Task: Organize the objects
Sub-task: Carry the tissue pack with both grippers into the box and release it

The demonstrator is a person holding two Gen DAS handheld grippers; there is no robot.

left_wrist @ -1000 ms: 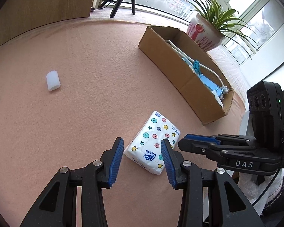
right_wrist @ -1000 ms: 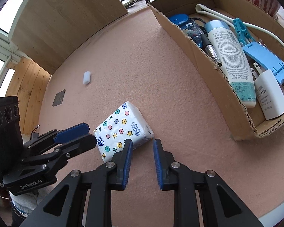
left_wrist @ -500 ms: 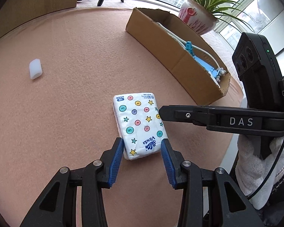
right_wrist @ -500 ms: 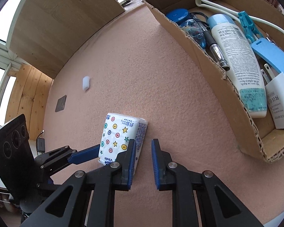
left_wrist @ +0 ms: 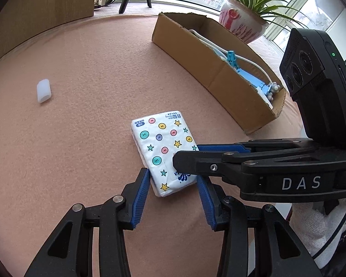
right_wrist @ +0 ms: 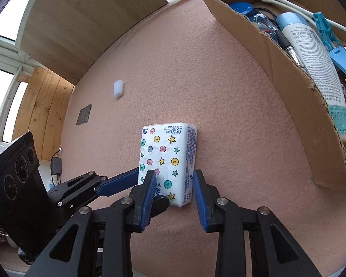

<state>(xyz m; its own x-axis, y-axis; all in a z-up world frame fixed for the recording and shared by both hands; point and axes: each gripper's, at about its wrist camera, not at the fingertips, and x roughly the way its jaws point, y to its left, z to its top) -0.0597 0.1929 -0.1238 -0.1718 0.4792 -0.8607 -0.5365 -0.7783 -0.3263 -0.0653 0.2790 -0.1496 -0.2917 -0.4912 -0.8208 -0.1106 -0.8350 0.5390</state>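
Nearest the left wrist camera, the left tool (left_wrist: 173, 184) is released, its blue pads flanking the near end of the tissue pack (left_wrist: 165, 157) with a sliver of space on either side. The right tool (right_wrist: 173, 185) comes in from three o'clock in that view, its upper finger lying across the pack's near half; its jaws are opening, and in its own view the pack (right_wrist: 168, 159) sits between the pads without being pressed. The pack lies flat on the pink surface (left_wrist: 92, 92), its starred and dotted face up. Further out, at ten o'clock in the left view, a small white cap (left_wrist: 43, 91) rests well apart from the pack. At one o'clock stands an open cardboard box (left_wrist: 210, 73) holding a white tube (right_wrist: 311, 55), blue clips and a cable. Behind the box is a potted plant (left_wrist: 244, 20) by the window.
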